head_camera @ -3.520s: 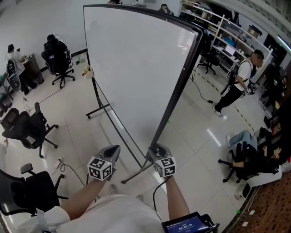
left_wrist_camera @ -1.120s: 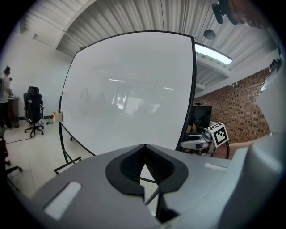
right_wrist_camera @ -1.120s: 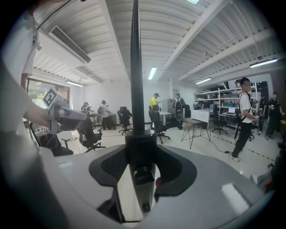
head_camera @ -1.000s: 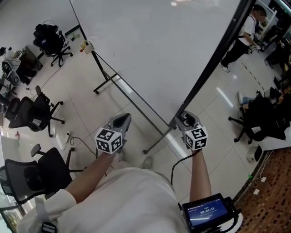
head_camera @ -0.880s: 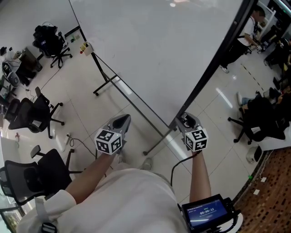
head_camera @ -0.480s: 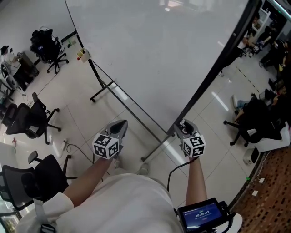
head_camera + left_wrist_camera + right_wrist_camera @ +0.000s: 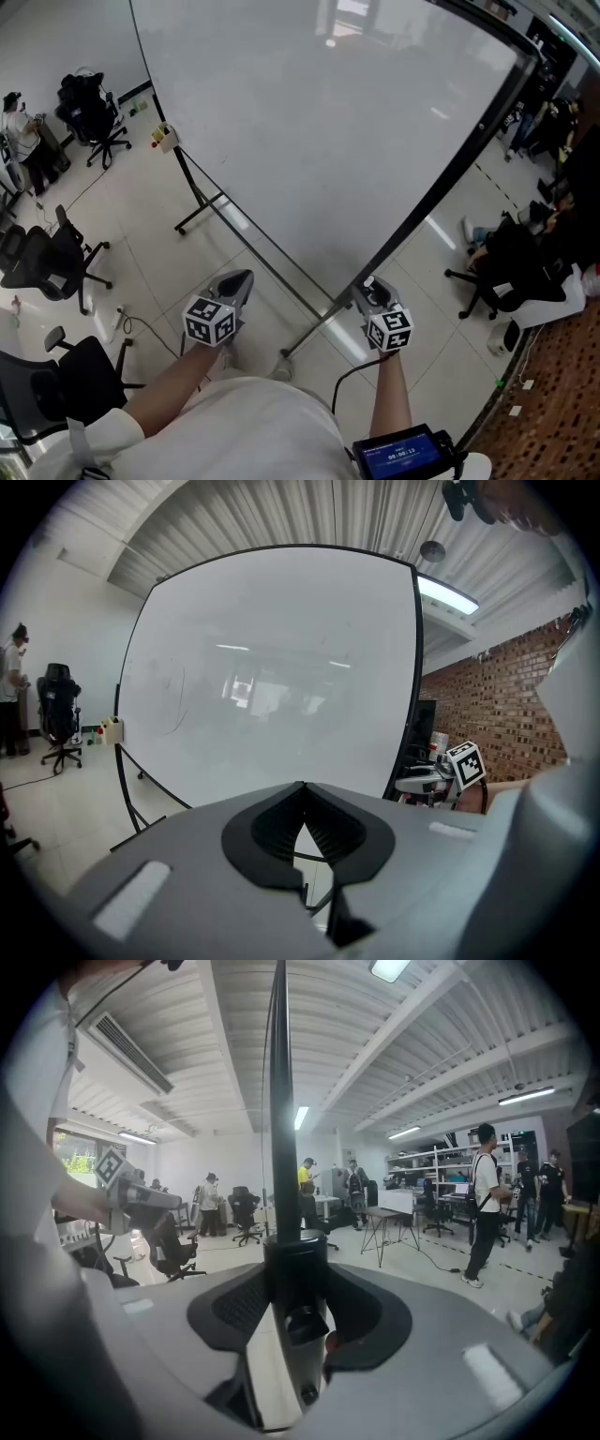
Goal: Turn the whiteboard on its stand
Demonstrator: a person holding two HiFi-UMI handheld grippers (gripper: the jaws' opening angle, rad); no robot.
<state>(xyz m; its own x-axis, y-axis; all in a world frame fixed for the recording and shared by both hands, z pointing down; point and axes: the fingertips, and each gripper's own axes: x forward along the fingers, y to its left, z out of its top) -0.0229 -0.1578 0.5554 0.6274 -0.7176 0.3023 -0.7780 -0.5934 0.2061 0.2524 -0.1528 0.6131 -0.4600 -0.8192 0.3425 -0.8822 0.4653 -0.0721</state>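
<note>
The large whiteboard [image 7: 319, 122] stands on its black wheeled stand [image 7: 202, 211] and fills the upper head view. My right gripper [image 7: 367, 289] is shut on the lower end of the board's black right edge frame [image 7: 279, 1101]. In the right gripper view that post sits pinched between both pads, at my right gripper [image 7: 298, 1288]. My left gripper [image 7: 239, 278] hovers in front of the board's lower rail, shut with nothing in it. In the left gripper view my left gripper [image 7: 302, 785] has its tips touching, and the whiteboard [image 7: 272, 677] lies ahead.
Black office chairs [image 7: 42, 267] [image 7: 89, 108] stand on the tiled floor to the left, where a cable [image 7: 141, 323] lies. A small holder [image 7: 164, 136] hangs on the stand's far post. Seated people and chairs [image 7: 511, 272] are to the right. A screen device [image 7: 403, 457] sits at my waist.
The board's face has swung round and now spreads wider across my view. My right gripper has stayed on the edge frame and shifted along with it. The left gripper has hardly moved.
</note>
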